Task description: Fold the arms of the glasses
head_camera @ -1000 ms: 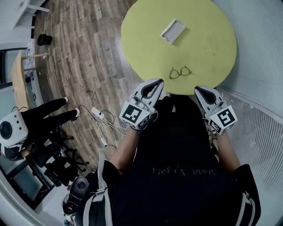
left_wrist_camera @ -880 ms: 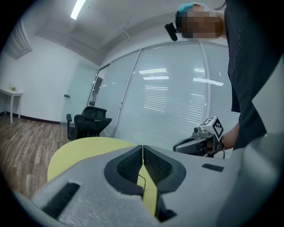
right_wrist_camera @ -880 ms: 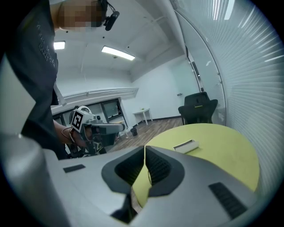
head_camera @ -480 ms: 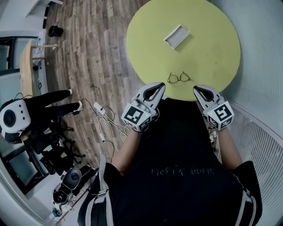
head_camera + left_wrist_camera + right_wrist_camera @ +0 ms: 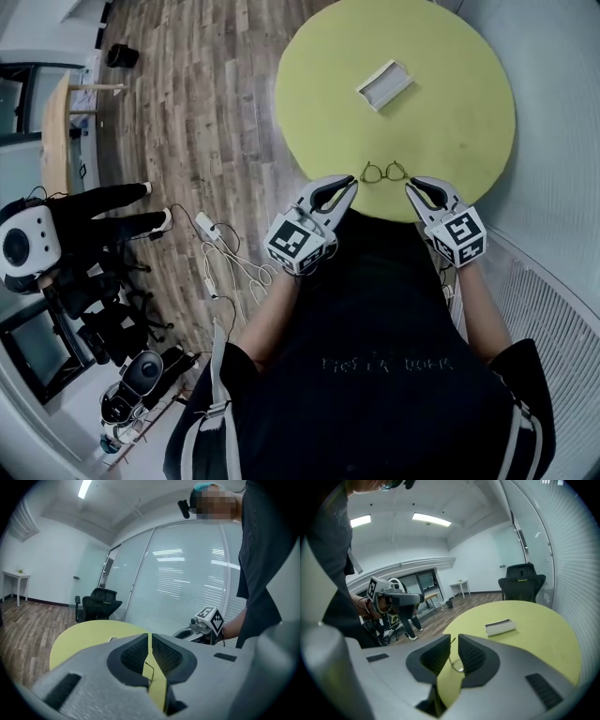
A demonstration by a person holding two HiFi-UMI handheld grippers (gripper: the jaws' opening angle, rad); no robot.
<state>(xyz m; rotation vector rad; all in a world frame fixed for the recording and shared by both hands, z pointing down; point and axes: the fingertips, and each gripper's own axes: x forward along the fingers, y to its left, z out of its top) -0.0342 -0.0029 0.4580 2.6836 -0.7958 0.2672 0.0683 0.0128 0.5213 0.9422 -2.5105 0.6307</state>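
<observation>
You have not started the folding yet. The glasses [image 5: 382, 172] lie flat on the green table [image 5: 459, 141], close to the edge nearest you. As far as I can tell, their thin arms are still out. In the right gripper view one thin arm [image 5: 451, 654] sticks out toward you. So both arms still need folding in.

Your left gripper [image 5: 347, 185] is just beside the left end of the glasses and not touching them. Its jaws are only a tiny bit apart, with just a thin slit between them. Through that slit you can see a bit of the glasses, but nothing is held.

Your right gripper [image 5: 413, 187] is just beside the right end of the glasses. Its jaws are a little bit apart too, with a wider gap than the left one. It holds nothing. The glasses show through the gap, down on the table.

A white box [image 5: 385, 84] sits farther back on the table, well away from the glasses.

A second ago both grippers were back by your body, short of the table edge. Now they have moved forward, and their tips sit on either side of the glasses. The glasses and the box have not been moved.
</observation>
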